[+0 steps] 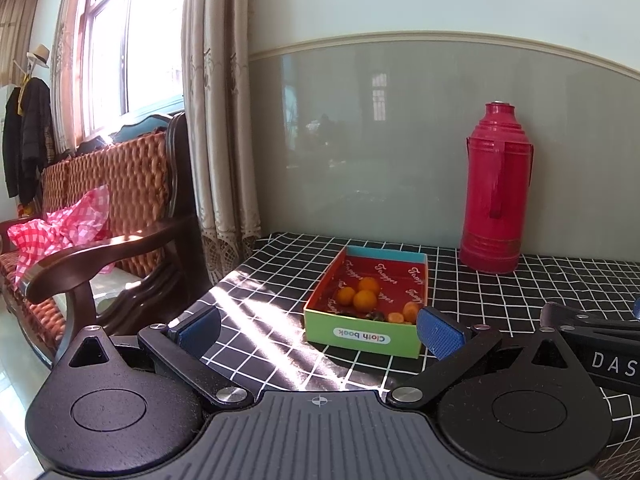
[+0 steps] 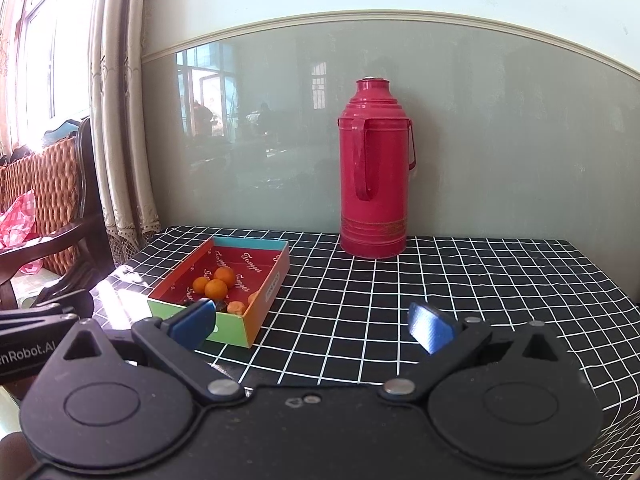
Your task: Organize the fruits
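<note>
A shallow cardboard box [image 1: 362, 336] with a green front and red inside sits on the black checked tablecloth [image 1: 280, 264]. Several small oranges [image 1: 364, 299] lie in it, with darker small fruit along its near wall. It also shows in the right wrist view [image 2: 234, 326], with the oranges [image 2: 216, 288] inside. My left gripper [image 1: 318, 330] is open and empty, just in front of the box. My right gripper [image 2: 310, 322] is open and empty, to the right of the box above bare cloth.
A tall red thermos [image 1: 496, 192] stands at the back against the wall, also in the right wrist view [image 2: 374, 168]. A wooden wicker sofa [image 1: 104, 208] with pink checked cloth stands left of the table. The right gripper's body [image 1: 592, 340] shows at the left view's right edge.
</note>
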